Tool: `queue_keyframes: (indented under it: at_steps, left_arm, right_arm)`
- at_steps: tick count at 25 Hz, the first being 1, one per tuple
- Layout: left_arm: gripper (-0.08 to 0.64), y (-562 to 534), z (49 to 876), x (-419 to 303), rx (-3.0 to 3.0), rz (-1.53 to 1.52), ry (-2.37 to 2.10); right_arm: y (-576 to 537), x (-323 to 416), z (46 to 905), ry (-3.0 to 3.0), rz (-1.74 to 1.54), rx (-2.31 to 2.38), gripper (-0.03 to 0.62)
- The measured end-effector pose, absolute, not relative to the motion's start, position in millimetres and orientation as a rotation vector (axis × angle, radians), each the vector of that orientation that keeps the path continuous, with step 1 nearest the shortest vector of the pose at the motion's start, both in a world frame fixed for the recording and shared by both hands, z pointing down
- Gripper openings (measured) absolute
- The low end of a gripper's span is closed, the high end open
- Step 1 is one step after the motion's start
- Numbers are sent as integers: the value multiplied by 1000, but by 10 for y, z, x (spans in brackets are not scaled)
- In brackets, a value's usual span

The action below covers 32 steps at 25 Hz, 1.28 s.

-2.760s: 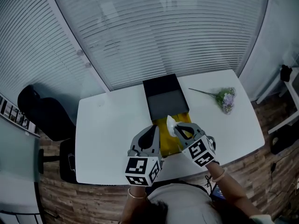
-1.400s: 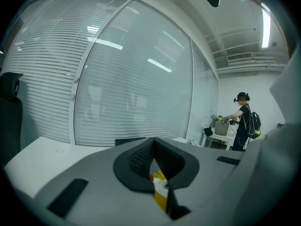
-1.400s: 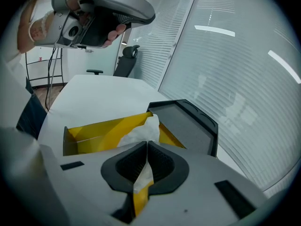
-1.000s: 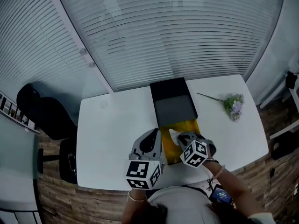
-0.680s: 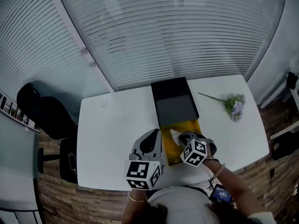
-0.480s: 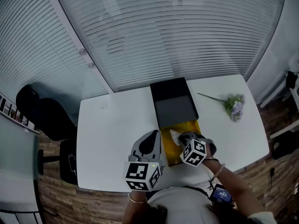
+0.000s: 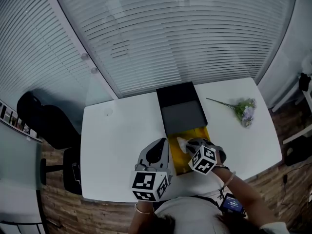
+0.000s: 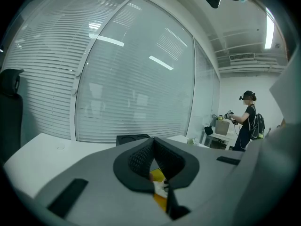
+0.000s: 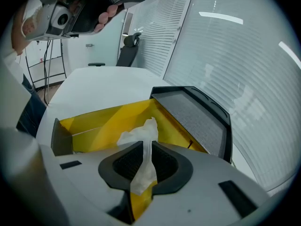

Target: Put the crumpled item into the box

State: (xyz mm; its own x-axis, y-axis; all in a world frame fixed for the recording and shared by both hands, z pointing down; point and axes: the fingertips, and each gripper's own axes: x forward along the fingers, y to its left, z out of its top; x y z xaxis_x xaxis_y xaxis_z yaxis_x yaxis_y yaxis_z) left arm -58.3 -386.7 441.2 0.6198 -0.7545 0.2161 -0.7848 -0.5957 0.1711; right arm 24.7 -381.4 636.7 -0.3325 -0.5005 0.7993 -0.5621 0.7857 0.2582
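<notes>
An open box with a yellow inside [image 7: 195, 135] [image 9: 117, 119] lies on the white table [image 7: 122, 135], its dark lid [image 7: 181, 106] [image 9: 197, 112] folded back toward the blinds. My right gripper [image 7: 186, 145] [image 9: 143, 161] hangs over the yellow compartment, shut on the crumpled white tissue [image 7: 181, 143] [image 9: 141, 140], which sticks up between its jaws. My left gripper [image 7: 157, 152] [image 8: 155, 168] rests at the box's left side, its jaws nearly together; a sliver of the tissue [image 8: 161, 187] and the yellow box [image 8: 161, 199] shows through the narrow gap.
A small bunch of flowers [image 7: 241, 108] lies on the table's right part. A black office chair [image 7: 41, 123] stands left of the table. Window blinds [image 7: 170, 28] run behind it. A person [image 8: 244, 121] stands far off in the left gripper view.
The right gripper has come down with the tissue from above the box's edge into the yellow compartment. In the last second it has hardly moved. The left gripper stays put.
</notes>
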Motion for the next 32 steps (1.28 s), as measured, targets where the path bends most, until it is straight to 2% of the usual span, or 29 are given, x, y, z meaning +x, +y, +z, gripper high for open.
queue_keyframes:
  at_steps: [32]
  left_arm:
    - [15, -3673, 4359, -502, 2605, 165, -1286]
  right_arm:
    - [-3826, 379, 5603, -2217, 185, 1153, 67]
